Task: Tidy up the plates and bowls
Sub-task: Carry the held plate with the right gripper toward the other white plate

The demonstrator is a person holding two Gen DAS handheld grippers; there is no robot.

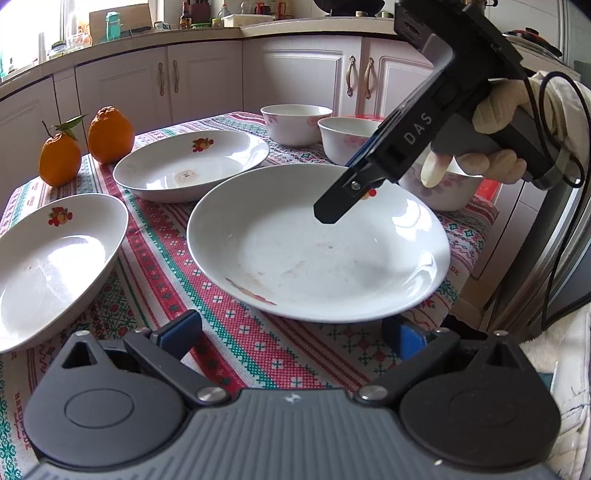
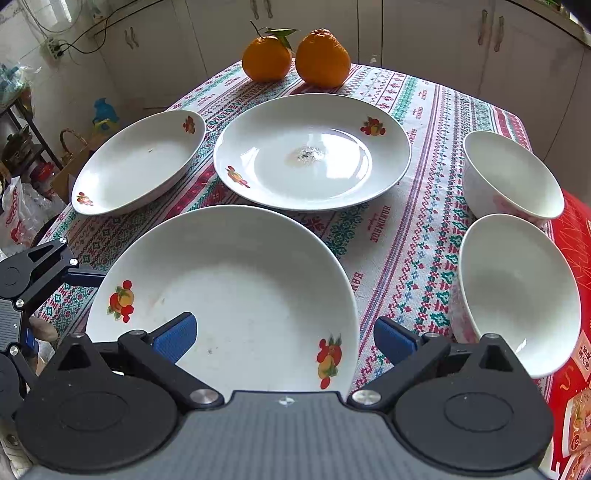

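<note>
Both tools spread wide, gripping nothing. Right tool [image 2: 284,341] hovers over the near plate [image 2: 236,280]; left tool [image 1: 291,334] at its edge. Two more plates [image 2: 314,151] and the bowls [image 2: 517,291] beyond it on the worktop [image 2: 402,236].

Daylight from a window [image 1: 33,33] at upper left of the left wrist view floods the kitchen, blowing the pane out to white. Bright glare patches sit on the nearest plate [image 1: 317,243] and on the middle plate [image 2: 312,151]. Shadows are soft. Fisheye distortion bends the cabinets [image 1: 207,77] and darkens the corners; the centres stay sharp.
</note>
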